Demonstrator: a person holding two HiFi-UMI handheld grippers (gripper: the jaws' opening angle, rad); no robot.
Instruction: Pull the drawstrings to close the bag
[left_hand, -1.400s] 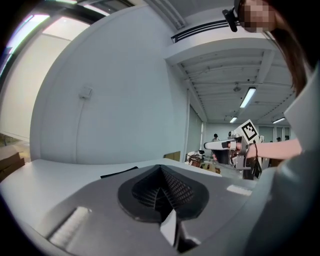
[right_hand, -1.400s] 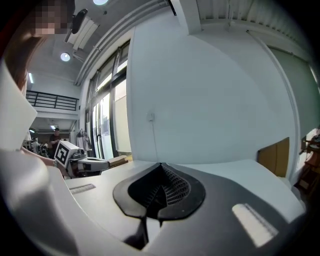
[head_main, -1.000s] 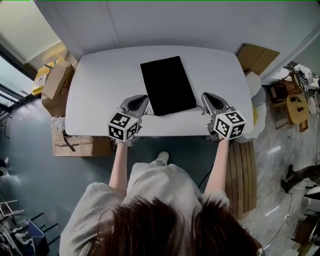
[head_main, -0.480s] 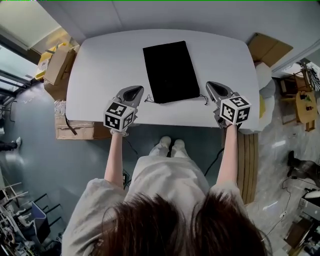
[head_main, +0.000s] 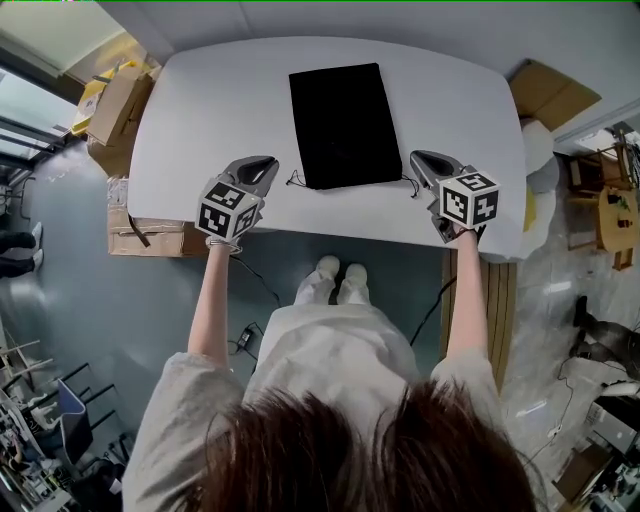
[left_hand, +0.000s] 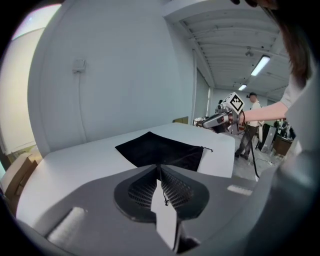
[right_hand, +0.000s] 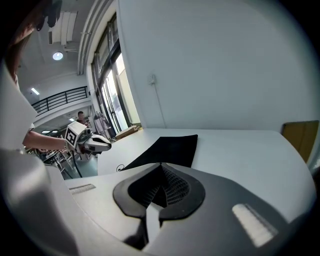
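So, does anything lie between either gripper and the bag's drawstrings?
Nothing visible does. Only bare table separates the left gripper from the left drawstring and the right gripper from the right drawstring, at the black bag near corners. Both grippers are shut.

Head cam looks steeply down on table (head_main: 200, 130); gripper cams low, close, facing inward, both w/ bag (head_main: 345, 125).

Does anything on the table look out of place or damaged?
Nothing stands out. The black drawstring bag lies flat on the white table, its cords loose at both near corners.
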